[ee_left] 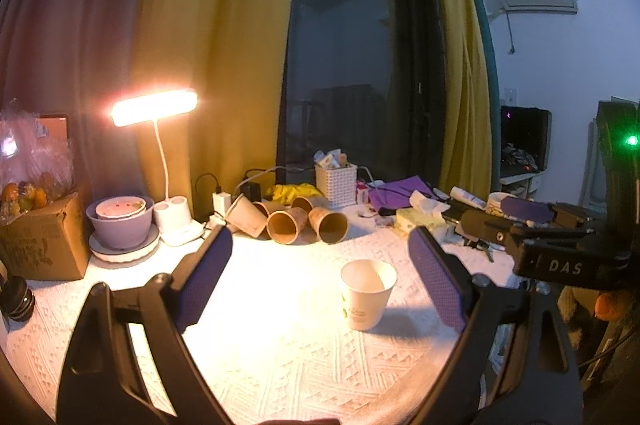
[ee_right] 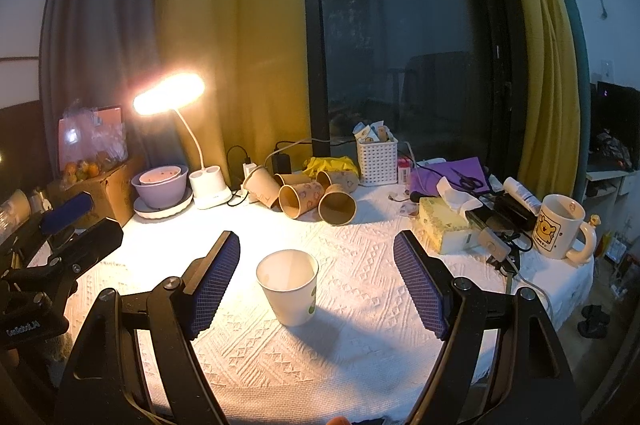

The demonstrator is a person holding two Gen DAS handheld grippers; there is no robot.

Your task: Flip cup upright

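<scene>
White paper cup (ee_left: 368,293) (ee_right: 289,286) upright on tablecloth (ee_right: 360,345), untouched between spread fingers of left gripper (ee_left: 320,273) and right gripper (ee_right: 316,275)

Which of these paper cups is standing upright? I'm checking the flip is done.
The white cup alone near the front, mouth up on the tablecloth. The brown cups by the curtain all lie on their sides.

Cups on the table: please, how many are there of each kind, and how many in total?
White paper cup, standing upright between the open fingers: 1
Brown paper cups lying on their sides at the back, such as and: 5
Ceramic mug with a bear picture, upright at the right edge: 1
Total: 7
</scene>
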